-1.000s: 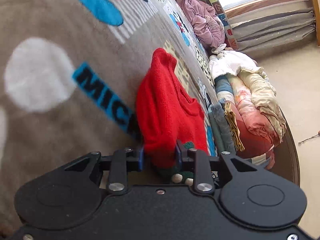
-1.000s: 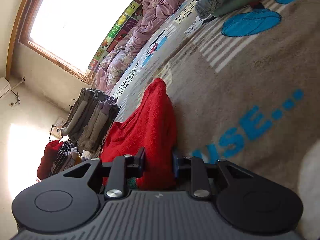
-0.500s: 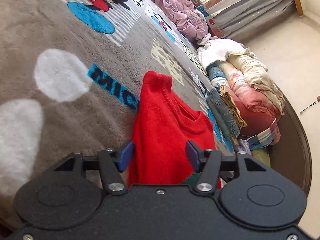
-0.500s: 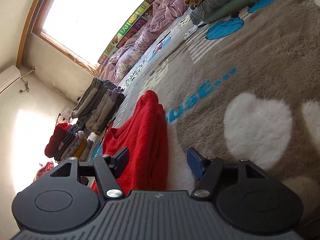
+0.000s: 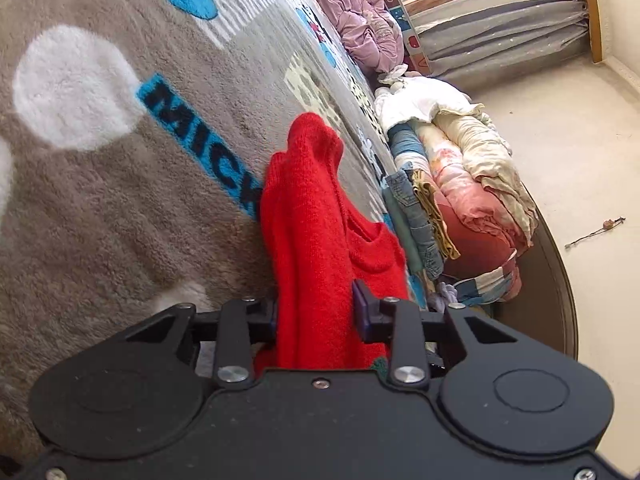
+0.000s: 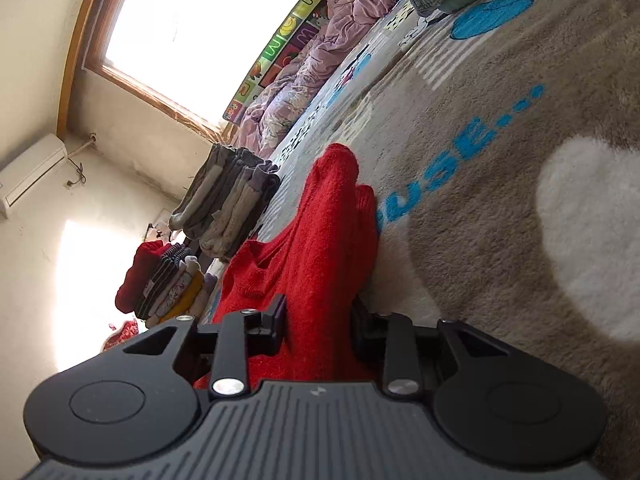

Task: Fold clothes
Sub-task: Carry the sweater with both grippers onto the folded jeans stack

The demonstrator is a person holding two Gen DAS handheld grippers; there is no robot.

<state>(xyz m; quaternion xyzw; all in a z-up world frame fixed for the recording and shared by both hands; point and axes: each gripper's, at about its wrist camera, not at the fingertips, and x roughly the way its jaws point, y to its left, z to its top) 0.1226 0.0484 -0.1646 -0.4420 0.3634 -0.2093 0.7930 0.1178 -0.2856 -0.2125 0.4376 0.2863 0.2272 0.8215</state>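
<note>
A red knitted sweater [image 5: 308,216] lies bunched on the brown plush blanket [image 5: 100,200]. In the left wrist view my left gripper [image 5: 316,312] has its jaws closing on a thick fold of the sweater, and both blue pads press into the red knit. The right wrist view shows the same red sweater [image 6: 328,240] from the other side. My right gripper [image 6: 318,320] is also closing, with its pads squeezing a fold of the sweater. The part of the garment under both grippers is hidden.
A stack of folded clothes [image 5: 448,200] sits at the bed's edge in the left view. Grey folded garments [image 6: 228,204] and a small striped pile [image 6: 168,284] stand beside the sweater in the right view. A crumpled purple quilt [image 6: 312,64] lies below the window [image 6: 192,24].
Both grippers gripped the sweater a second ago, opened wide half a second ago, and have now closed on its folds again. The right gripper shifted sideways along the garment.
</note>
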